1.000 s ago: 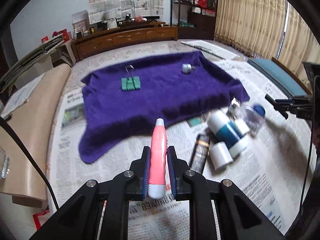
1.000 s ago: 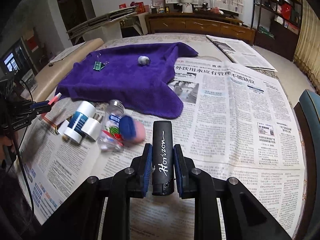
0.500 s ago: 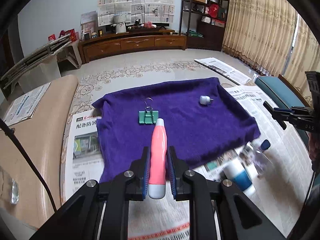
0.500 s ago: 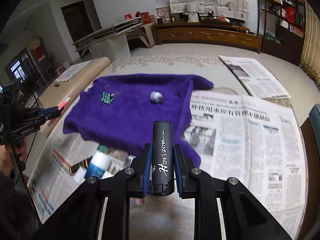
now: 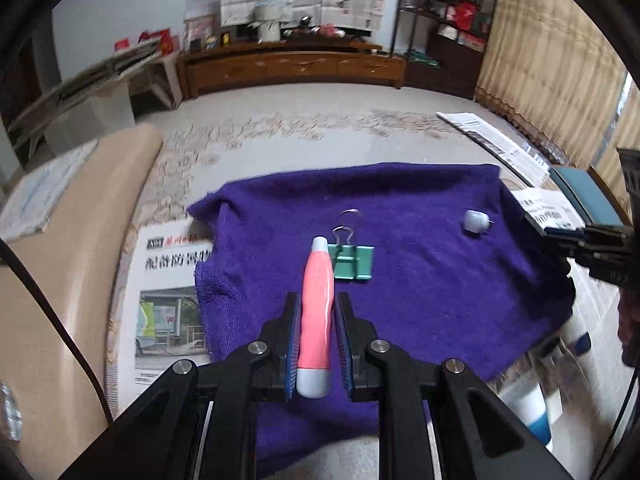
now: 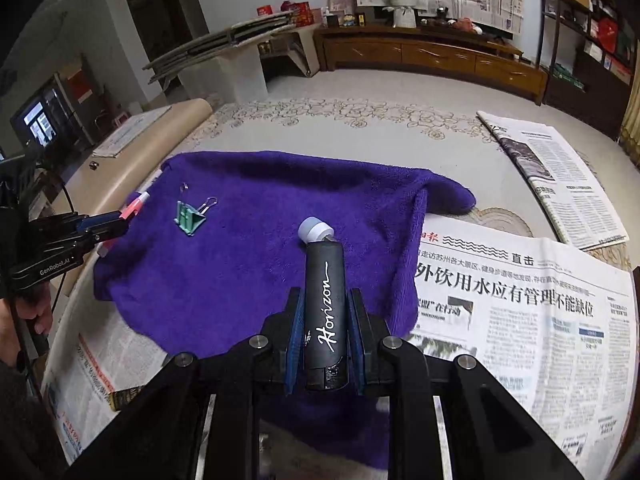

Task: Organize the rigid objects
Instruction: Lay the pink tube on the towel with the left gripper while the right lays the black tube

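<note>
My left gripper (image 5: 318,312) is shut on a pink tube with a pale cap (image 5: 317,300), held above the near edge of a purple towel (image 5: 420,280). My right gripper (image 6: 325,308) is shut on a black "Horizon" stick (image 6: 325,304), held over the same towel (image 6: 248,280). A green binder clip (image 5: 354,260) lies on the towel just beyond the pink tube's tip; it also shows in the right wrist view (image 6: 190,218). A small pale cap-like piece (image 5: 474,221) lies on the towel to the right, and sits just past the black stick's tip (image 6: 316,230).
Newspapers (image 6: 520,312) cover the floor around the towel. A white-and-blue bottle (image 5: 532,412) and other loose items lie off the towel at lower right. A beige bench (image 5: 48,280) runs along the left. The other gripper (image 5: 600,248) enters from the right.
Both grippers have moved forward from the pile of loose items to over the purple towel, each still holding its object. The binder clip and the cap piece now lie close ahead.
</note>
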Action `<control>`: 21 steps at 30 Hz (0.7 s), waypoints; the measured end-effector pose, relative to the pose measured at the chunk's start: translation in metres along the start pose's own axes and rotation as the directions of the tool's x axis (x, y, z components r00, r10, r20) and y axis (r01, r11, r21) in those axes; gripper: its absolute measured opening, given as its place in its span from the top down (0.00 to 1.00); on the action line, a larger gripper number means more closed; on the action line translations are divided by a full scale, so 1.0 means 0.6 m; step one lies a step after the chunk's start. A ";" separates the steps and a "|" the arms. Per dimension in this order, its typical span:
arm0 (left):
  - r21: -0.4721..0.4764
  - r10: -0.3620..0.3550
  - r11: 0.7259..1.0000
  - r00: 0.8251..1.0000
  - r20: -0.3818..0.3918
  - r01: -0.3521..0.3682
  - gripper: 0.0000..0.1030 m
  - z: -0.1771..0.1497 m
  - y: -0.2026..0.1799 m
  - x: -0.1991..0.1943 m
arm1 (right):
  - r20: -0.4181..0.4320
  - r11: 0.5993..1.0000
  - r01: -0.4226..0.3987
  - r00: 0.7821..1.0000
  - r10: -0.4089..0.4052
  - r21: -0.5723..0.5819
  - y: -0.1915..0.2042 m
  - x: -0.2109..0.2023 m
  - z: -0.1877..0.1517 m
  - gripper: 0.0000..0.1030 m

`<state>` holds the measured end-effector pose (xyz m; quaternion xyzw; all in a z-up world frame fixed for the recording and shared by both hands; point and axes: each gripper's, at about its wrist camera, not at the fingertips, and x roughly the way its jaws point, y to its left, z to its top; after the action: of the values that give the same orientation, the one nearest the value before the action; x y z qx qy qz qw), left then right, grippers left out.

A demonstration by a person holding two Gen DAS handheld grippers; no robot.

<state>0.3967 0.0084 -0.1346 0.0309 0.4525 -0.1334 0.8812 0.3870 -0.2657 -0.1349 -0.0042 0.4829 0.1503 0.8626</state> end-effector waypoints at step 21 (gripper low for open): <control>0.021 0.133 0.991 0.984 -0.116 -0.131 0.83 0.016 0.004 0.087 | -0.121 0.992 0.034 0.991 -0.049 -0.118 0.032 0.080 -0.002 0.79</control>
<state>0.4341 -0.0015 -0.1715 0.0746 0.4997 -0.0759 0.8597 0.4045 -0.2355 -0.1729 -0.0735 0.5259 0.1595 0.8322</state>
